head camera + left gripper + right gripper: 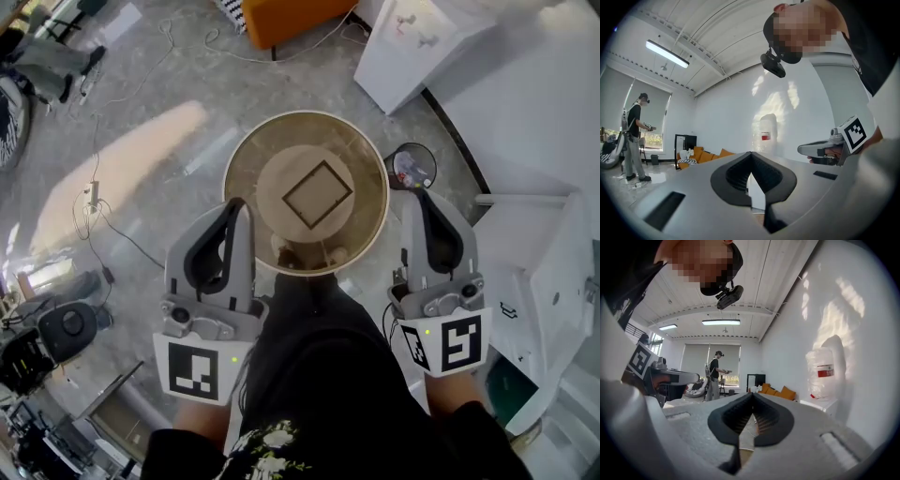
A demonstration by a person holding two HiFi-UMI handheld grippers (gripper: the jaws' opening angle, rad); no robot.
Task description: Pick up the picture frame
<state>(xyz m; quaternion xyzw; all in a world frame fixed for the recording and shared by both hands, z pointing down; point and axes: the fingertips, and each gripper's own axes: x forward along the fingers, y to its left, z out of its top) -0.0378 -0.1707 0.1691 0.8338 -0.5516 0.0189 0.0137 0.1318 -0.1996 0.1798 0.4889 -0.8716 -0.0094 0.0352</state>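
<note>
The picture frame [318, 194], a thin black square turned like a diamond, lies flat on the tan disc in the middle of a round table [246, 155]. In the head view my left gripper [241, 206] hovers at the table's near-left rim, jaws shut and empty. My right gripper [419, 195] is just off the table's right rim, also shut with nothing held. Both point level, away from me, and neither touches the frame. The left gripper view shows its own jaws [751, 161] closed together and the right gripper [800, 150] alongside. The frame is hidden in both gripper views.
A small round black bin [411, 166] stands by the table's right side. A white cabinet [412, 42] is at the back right, an orange sofa [281, 14] at the back. Cables [103, 216] trail over the floor at left. Another person [714, 373] stands far off.
</note>
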